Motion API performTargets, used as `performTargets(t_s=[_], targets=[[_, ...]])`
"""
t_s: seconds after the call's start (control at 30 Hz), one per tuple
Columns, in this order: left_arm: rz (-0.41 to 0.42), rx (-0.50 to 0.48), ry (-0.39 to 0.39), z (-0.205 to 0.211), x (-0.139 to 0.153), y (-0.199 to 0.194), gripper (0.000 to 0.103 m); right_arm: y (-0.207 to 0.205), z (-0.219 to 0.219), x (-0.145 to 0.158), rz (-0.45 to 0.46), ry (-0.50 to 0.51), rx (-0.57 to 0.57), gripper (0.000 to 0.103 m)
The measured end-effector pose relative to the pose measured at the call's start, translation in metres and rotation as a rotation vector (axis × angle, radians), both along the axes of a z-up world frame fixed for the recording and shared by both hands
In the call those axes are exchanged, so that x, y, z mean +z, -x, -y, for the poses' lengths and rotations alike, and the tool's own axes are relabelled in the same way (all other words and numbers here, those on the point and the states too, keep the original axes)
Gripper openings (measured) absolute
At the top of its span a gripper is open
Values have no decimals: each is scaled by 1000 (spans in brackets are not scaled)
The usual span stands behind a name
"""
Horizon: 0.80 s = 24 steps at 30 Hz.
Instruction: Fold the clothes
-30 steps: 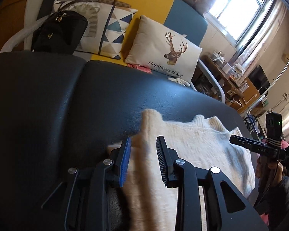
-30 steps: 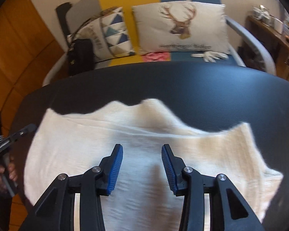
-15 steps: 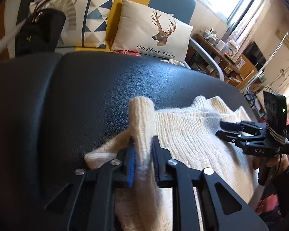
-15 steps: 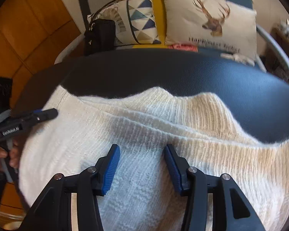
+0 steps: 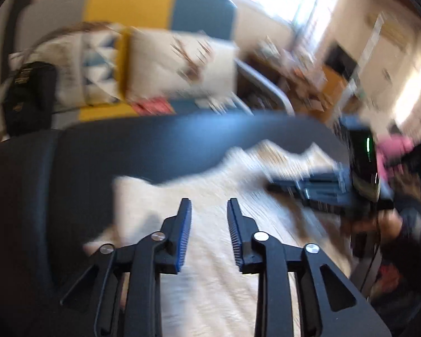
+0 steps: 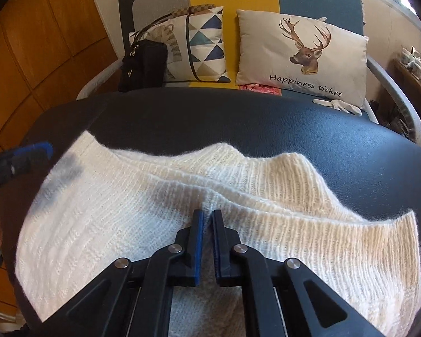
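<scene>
A cream knitted sweater [image 6: 112, 210] lies spread on the black padded table [image 6: 238, 120]. My right gripper [image 6: 207, 212] is shut on a pinched ridge of the knit at a folded edge near the sweater's middle. In the blurred left wrist view my left gripper [image 5: 207, 200] hovers over the sweater [image 5: 160, 196] near its left edge. Its jaws are opening and nothing is between them. The right gripper [image 5: 308, 193] shows there at the right, low on the knit. The left gripper's blue pad [image 6: 33, 151] peeks in at the right wrist view's left edge.
Behind the table stands a sofa with a deer cushion [image 6: 300, 53], a triangle-pattern cushion [image 6: 202, 45], a black handbag [image 6: 143, 64], a pink cloth [image 6: 259, 87] and a white glove [image 6: 336, 104]. A wood-panelled wall [image 6: 42, 42] is at the left. A person's hand [image 5: 379, 221] holds the right gripper.
The left gripper let go of the sleeve cuff it pinched half a second ago and swung right. The right gripper lowered onto the sweater and closed on the knit.
</scene>
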<state>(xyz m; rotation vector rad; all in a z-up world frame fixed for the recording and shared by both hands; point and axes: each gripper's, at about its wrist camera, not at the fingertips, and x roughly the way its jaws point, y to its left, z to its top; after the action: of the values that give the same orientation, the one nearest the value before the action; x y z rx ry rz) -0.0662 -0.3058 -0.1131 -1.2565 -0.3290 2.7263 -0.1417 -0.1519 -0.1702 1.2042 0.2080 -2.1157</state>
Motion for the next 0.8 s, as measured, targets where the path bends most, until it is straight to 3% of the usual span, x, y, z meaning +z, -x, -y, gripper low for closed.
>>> performTargets(t_s=[0.1,0.23,0.3,0.33,0.43,0.5,0.57,0.63,0.7,0.8], targets=[[79,-51,13,-20,-19,21,33,1,-3,8,-2,40,-11,5],[144,-27,-23,-25,-40,40,33,4,-6,26,-27,90,-26,5],[160,-4,-66,-21,-48,45,32,7,-3,25,-46,62,-39,0],[153,12,-74,-19,-49,45,22,9,-1,20,-42,46,-47,0],[144,48,-82,-14,-51,41,7,15,2,-2,12,19,-71,0],[136,52,-84,-13,-50,39,6,16,-3,-8,52,52,-88,0],[130,54,-82,-14,-50,37,5,15,-14,1,88,123,-102,4],[121,54,-84,-14,-47,36,4,10,-26,10,102,163,-95,28],[115,58,-85,-13,-45,38,4,0,-35,19,89,139,-78,28],[125,62,-94,-14,-49,48,4,-14,-40,19,79,16,-38,32]])
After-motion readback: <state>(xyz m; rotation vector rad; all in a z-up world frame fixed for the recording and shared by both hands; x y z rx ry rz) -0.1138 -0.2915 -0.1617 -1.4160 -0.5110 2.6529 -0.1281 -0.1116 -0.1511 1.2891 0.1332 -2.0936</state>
